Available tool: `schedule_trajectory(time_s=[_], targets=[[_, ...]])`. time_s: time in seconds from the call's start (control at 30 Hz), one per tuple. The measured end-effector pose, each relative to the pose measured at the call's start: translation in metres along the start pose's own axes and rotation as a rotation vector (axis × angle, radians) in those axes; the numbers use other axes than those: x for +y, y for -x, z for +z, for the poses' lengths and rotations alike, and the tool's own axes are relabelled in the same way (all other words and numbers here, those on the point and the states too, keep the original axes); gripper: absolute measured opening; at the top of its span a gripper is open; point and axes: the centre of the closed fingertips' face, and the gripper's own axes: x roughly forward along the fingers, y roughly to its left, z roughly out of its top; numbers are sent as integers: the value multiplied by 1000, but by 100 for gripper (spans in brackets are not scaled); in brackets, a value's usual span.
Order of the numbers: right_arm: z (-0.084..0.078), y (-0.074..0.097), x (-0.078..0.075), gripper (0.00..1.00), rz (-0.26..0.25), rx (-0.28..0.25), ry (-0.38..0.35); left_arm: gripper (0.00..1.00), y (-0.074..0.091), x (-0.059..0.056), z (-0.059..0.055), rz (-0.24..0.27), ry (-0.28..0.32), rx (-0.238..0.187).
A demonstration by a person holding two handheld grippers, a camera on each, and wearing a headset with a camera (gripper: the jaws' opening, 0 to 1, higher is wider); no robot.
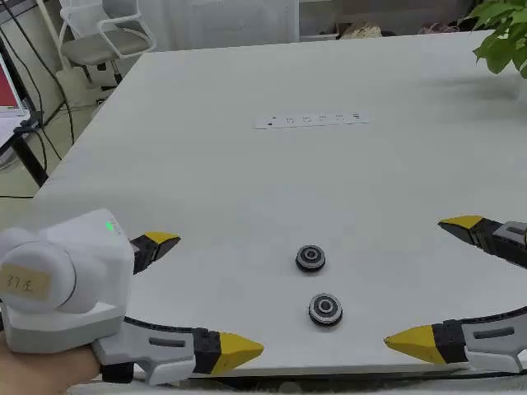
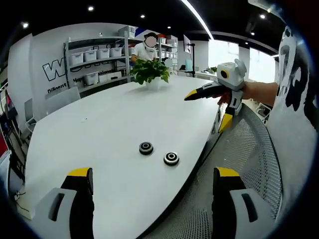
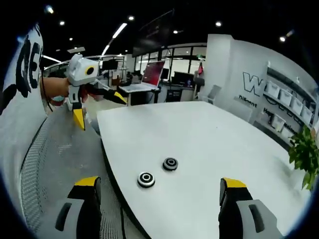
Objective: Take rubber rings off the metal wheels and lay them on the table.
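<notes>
White and bare over most of its surface, the table (image 1: 247, 181) is used as both work area and drop zone. Free space is left all round the parts, so a stripped ring can be laid anywhere nearby. A potted plant (image 1: 502, 33) is kept at the far right edge and a flat power strip (image 1: 313, 120) is laid across the middle, both well apart from the work.

The left gripper (image 1: 218, 292) is held low at the near left edge and the right gripper (image 1: 414, 280) opposite it at the near right. The parts are thereby bracketed from both sides, which is judged to be a ready stance for a two-handed pull. Both pairs of jaws are spread wide. Nothing is held between them and nothing is touched.

Two metal wheels are set flat on the table close to the near edge, between the grippers. The far wheel (image 1: 310, 257) and the near wheel (image 1: 325, 309) lie just beside each other without touching. A black rubber ring (image 1: 314, 311) is seen seated around each wheel's rim. No ring has been laid on the table yet, so the task is judged to be at its start.
</notes>
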Motion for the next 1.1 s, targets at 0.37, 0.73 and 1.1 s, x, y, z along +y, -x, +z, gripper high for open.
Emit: schedule_trajectory(time_s=[0.37, 0.73, 1.1], targets=[[2, 1, 1, 99, 1, -5, -10, 99, 1, -1, -1, -2, 0, 3], [-4, 2, 5, 99, 3, 13, 5, 99, 3, -2, -4, -1, 2, 8], [-2, 4, 7, 99, 5, 10, 15, 98, 5, -3, -7, 3, 0, 12]])
